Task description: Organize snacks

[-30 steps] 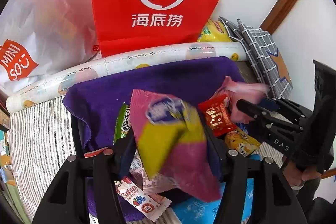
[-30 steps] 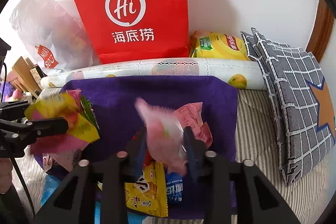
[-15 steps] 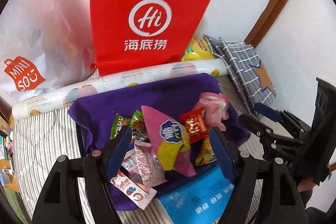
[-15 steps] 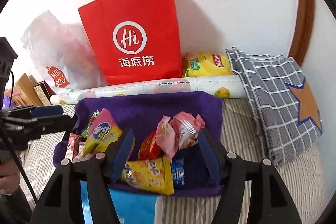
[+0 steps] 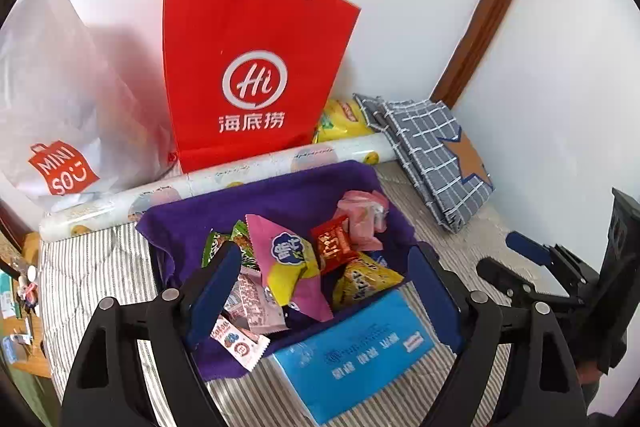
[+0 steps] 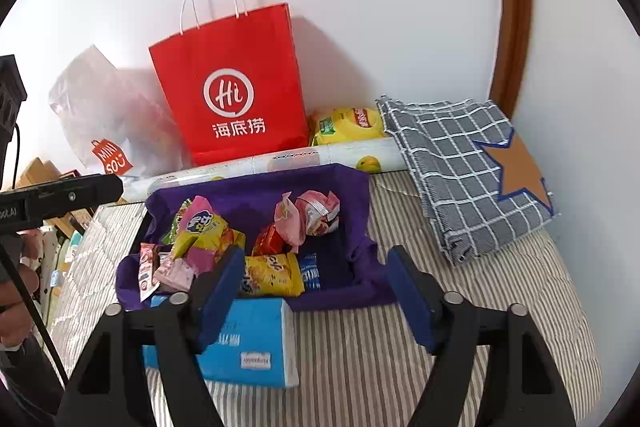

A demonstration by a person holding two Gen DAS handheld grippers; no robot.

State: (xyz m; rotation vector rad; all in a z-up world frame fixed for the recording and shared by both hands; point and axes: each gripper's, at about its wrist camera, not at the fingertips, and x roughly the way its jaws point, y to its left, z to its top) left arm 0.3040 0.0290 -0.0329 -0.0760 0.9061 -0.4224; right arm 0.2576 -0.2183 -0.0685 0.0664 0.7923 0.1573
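A purple cloth-lined basket (image 5: 280, 195) (image 6: 356, 187) on the striped bed holds several snack packets. A pink and yellow packet (image 5: 288, 263) (image 6: 200, 227) lies at its left. Pink packets (image 5: 360, 219) (image 6: 312, 211), a red packet (image 5: 334, 241) and a yellow packet (image 5: 364, 279) (image 6: 272, 273) lie at its right. My left gripper (image 5: 320, 287) is open and empty, pulled back above the basket. My right gripper (image 6: 316, 287) is open and empty, also pulled back; it also shows at the right of the left wrist view (image 5: 516, 259).
A blue tissue pack (image 5: 352, 351) (image 6: 248, 343) lies in front of the basket. A red paper bag (image 5: 256, 79) (image 6: 232, 87), a white plastic bag (image 5: 60, 107), a rolled printed sheet (image 5: 240, 179), a yellow chip bag (image 6: 348, 125) and a grey checked cloth (image 6: 472, 167) stand behind and right.
Both grippers opened, let the pink and yellow packet and the pink packet drop into the basket, then drew back and up.
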